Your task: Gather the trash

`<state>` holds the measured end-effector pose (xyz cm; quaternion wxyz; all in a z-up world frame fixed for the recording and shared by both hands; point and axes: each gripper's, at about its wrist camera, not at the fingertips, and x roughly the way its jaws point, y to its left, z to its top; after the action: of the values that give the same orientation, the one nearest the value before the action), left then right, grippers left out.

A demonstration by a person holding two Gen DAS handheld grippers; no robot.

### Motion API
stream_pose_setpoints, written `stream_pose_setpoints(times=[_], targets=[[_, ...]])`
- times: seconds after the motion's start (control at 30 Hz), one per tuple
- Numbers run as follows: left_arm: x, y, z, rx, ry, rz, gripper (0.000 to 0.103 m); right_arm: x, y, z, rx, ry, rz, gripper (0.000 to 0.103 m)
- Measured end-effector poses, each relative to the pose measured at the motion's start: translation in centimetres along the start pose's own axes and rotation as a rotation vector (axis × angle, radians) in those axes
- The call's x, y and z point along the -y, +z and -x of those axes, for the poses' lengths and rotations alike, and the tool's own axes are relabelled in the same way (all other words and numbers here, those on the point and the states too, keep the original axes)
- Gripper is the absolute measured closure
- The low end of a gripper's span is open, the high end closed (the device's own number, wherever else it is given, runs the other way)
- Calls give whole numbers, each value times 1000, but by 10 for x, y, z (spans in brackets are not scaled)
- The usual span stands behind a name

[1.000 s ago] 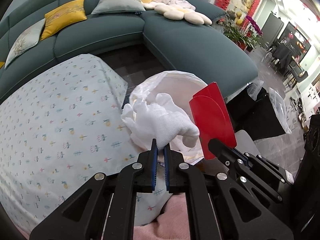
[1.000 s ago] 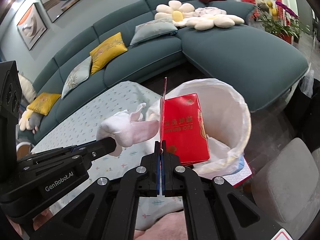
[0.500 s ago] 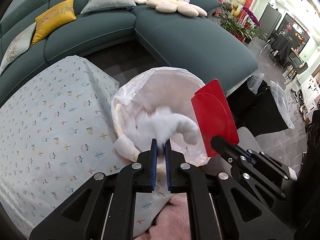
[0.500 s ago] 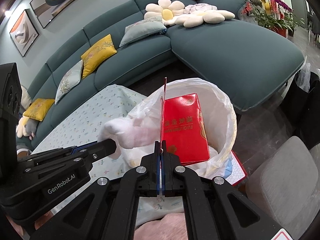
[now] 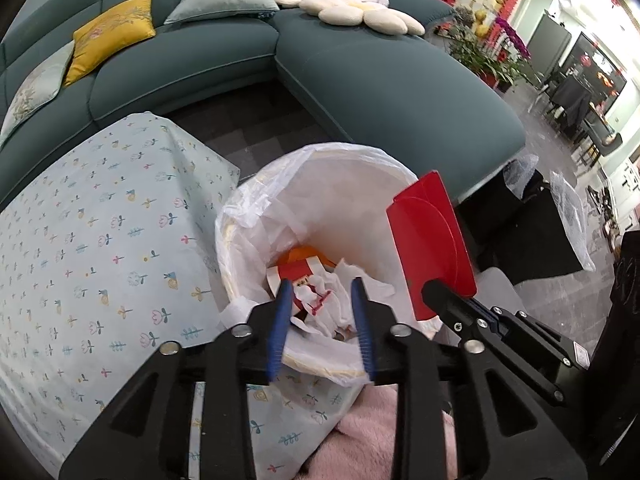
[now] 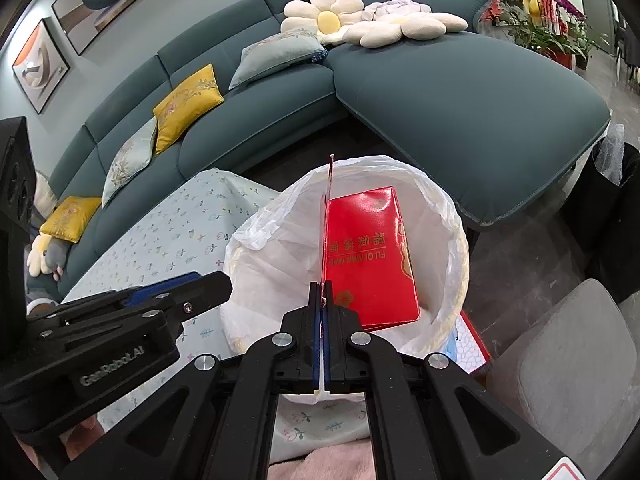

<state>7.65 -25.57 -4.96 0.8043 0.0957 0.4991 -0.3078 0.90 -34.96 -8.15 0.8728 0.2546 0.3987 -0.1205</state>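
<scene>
The right gripper [image 6: 322, 300] pinches a red envelope [image 6: 370, 256] over the lined trash bin [image 5: 256, 216]; the left gripper [image 5: 322, 308] gapes empty. Released crooked, the envelope may catch the rim and fall outside.

Both your wrist cameras look steeply down from close above the lined bin [image 5: 320, 208], sharing sofa [image 6: 460, 92] behind.
</scene>
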Motion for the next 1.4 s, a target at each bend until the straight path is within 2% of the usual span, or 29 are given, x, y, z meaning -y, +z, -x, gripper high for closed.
stream_pose_setpoints(times=[0.03, 0.13, 0.17, 0.37, 0.43, 0.5, 1.17, 1.4], targets=[[-2, 1, 0, 0, 3, 1, 71, 0, 1, -2, -2, -3, 3, 99], [-8, 0, 0, 5, 27, 9, 55, -1, 2, -4, -1, -11, 0, 95], [-10, 0, 0, 8, 31, 12, 53, -1, 3, -5, -2, -13, -1, 95], [-24, -5, 0, -3, 47, 35, 50, -5, 4, -10, -13, -23, -4, 93], [-28, -6, 2, 1, 54, 40, 47, -8, 4, -10, -15, -29, -2, 80], [-32, -8, 5, 9, 63, 44, 44, -12, 3, -8, -7, -34, 4, 73], [-54, -33, 25, 30, 105, 98, 35, -34, -17, 10, -12, -85, 97, 61], [-63, -45, 30, 33, 153, 108, 30, -39, -26, 16, 2, -110, 125, 47]])
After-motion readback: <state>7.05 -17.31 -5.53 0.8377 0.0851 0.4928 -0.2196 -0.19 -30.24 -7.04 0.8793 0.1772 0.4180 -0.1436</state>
